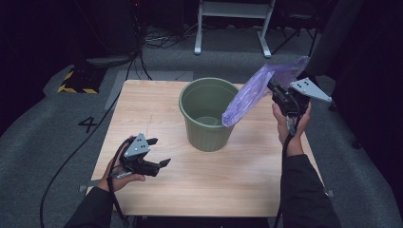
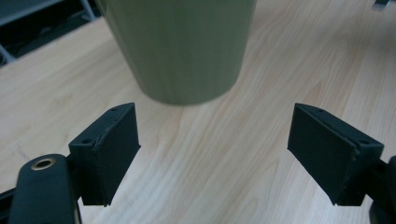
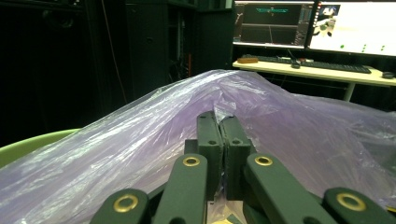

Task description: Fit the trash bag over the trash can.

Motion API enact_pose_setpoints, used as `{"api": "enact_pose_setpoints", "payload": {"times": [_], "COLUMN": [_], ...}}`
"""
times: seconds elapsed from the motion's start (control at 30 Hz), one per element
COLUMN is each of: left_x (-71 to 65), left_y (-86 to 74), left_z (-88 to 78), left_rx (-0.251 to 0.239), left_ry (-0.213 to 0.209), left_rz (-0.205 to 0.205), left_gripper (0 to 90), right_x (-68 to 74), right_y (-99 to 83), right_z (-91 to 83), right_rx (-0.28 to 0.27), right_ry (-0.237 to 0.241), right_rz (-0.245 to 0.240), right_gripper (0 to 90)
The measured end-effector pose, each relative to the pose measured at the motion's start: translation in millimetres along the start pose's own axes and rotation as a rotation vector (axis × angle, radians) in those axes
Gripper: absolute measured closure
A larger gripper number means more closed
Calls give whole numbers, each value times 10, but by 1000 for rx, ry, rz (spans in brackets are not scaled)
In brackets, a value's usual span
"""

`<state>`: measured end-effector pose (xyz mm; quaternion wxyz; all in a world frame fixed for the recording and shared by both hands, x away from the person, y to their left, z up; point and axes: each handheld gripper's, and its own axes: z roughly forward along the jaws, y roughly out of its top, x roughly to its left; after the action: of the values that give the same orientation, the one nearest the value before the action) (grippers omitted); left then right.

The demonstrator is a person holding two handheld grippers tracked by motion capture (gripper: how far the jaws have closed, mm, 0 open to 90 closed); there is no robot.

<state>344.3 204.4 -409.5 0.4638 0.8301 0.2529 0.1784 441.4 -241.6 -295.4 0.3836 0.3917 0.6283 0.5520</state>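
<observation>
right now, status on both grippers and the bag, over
Left gripper open, nothing between its fingers, near the bin. Right gripper shut on the purple bag, its low end over the bin rim. Nothing in the way.

At frame centre, a green bin (image 1: pixel 208 114) stands on the wooden table (image 1: pixel 157 107). The right gripper (image 1: pixel 274 90), upper right, pinches a purple plastic bag (image 1: pixel 247 95) hanging into it; the left gripper (image 1: pixel 159 152), lower left, is spread and empty.

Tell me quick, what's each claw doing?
Left claw: open, holding nothing, near the bin.
Right claw: shut on the purple bag.
</observation>
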Motion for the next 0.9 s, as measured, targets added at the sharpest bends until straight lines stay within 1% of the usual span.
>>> {"api": "enact_pose_setpoints", "payload": {"times": [0.03,0.07,0.1,0.17,0.2,0.23,0.3,0.33,0.37,0.4,0.47,0.53,0.57,0.6,0.63,0.67,0.7,0.73,0.77,0.83,0.9], "left_x": [13,32,32,14,3,-11,-19,-27,-31,-33,-51,-73,-93,-105,-132,-132,-143,-148,-154,-155,-151], "left_y": [43,134,134,234,287,349,438,487,537,587,671,747,789,815,884,884,928,964,1000,1061,1130], "left_z": [-15,-33,-33,-44,-51,-58,-58,-51,-38,-23,9,48,75,96,156,156,193,222,250,294,349], "left_rx": [-14,-22,-22,-22,-24,-41,-57,-67,-68,-72,-98,-122,-131,-136,-139,-139,-141,-141,-141,-144,-146], "left_ry": [0,16,16,53,57,45,28,33,32,26,28,7,-3,-7,-11,-11,-15,-13,-10,-8,-7], "left_rz": [0,4,4,26,37,40,32,35,35,35,32,21,27,33,41,41,43,45,48,55,51], "left_gripper": [161,166,166,166,166,166,166,166,166,166,166,166,166,166,166,166,167,167,166,167,167], "right_x": [4,22,35,50,65,80,127,127,158,158,208,244,244,275,289,289,312,312,329,334,365], "right_y": [-3,-10,-12,-15,-17,-20,-34,-34,-41,-41,-50,-58,-58,-72,-80,-80,-98,-98,-119,-129,-173], "right_z": [20,58,76,92,107,118,150,150,168,168,189,199,199,211,214,214,217,217,208,203,188], "right_rx": [3,8,11,14,14,14,16,16,18,18,18,19,19,21,22,22,28,28,31,32,39], "right_ry": [-5,-14,-16,-19,-21,-18,-18,-18,-25,-25,-34,-42,-42,-38,-35,-35,-22,-22,-6,1,29], "right_rz": [2,-1,-3,-5,-7,-7,-7,-7,-9,-9,-14,-22,-22,-32,-39,-39,-49,-49,-58,-62,-77], "right_gripper": [894,894,894,894,894,894,894,894,894,894,892,892,892,890,890,890,888,888,888,887,886]}}
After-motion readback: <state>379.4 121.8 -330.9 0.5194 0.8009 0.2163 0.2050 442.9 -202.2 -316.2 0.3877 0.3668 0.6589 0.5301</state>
